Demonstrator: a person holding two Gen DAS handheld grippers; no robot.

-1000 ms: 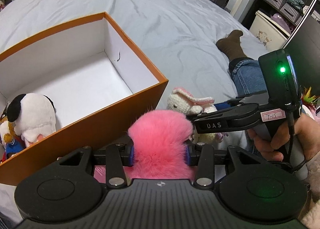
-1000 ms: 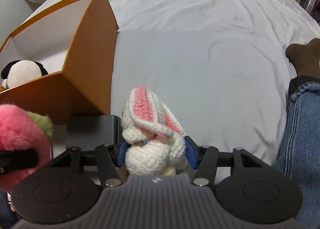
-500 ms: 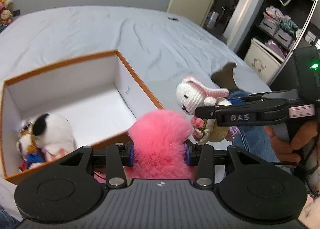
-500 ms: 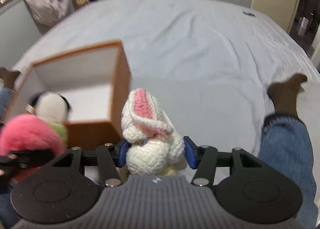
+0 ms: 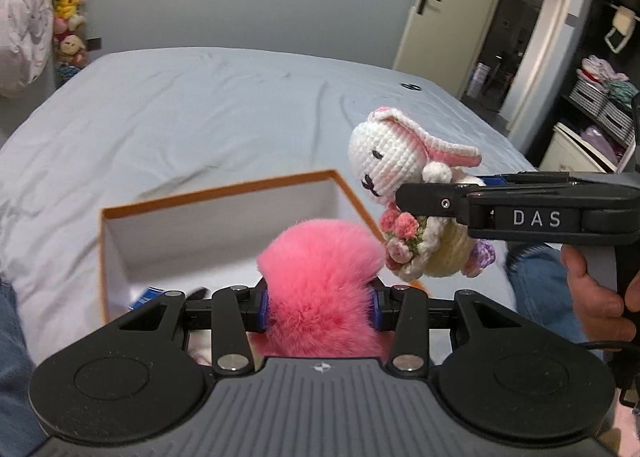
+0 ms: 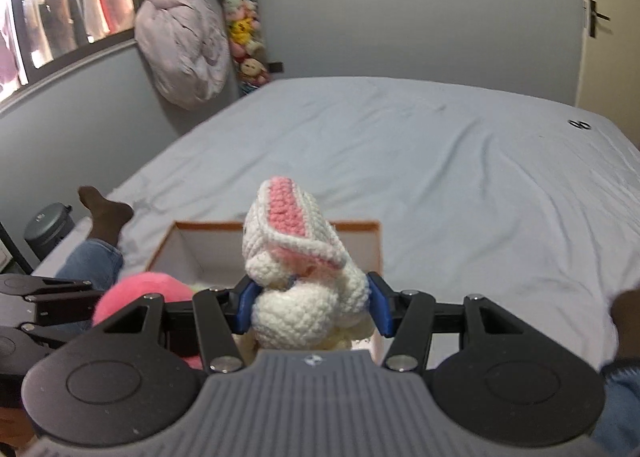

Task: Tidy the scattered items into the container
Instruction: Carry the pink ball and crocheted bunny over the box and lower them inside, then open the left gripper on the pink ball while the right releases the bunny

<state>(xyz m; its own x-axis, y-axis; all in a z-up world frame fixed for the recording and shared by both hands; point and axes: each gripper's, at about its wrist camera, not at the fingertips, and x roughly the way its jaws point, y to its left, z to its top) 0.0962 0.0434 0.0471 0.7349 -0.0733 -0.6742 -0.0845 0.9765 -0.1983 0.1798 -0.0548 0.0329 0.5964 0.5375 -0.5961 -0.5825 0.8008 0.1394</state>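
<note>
The left gripper (image 5: 319,309) has its jaws closed on a fluffy pink toy (image 5: 320,277), with the blue pads pressed into the fur on both sides. The toy is held in the air in front of an orange box (image 5: 216,193) with white walls inside, which stands open on the bed (image 5: 180,105).

The right gripper (image 6: 307,307) has its jaws closed on a crocheted white rabbit (image 6: 296,277) with pink inside its ears. In the left wrist view the rabbit (image 5: 400,185) hangs in the air just right of the box's right wall and higher than the rim, with its face turned to the left. It carries a small bunch of pink knitted flowers (image 5: 400,237). The pink toy and the rabbit are near each other but do not touch.

Inside the box, at the near left corner, something blue (image 5: 146,295) is partly visible; I cannot tell what it is.

A hand (image 5: 596,293) holds the handle of the right gripper. A leg in blue jeans (image 6: 94,261) with a brown sock (image 6: 106,213) lies on the bed, left of the box.
</note>
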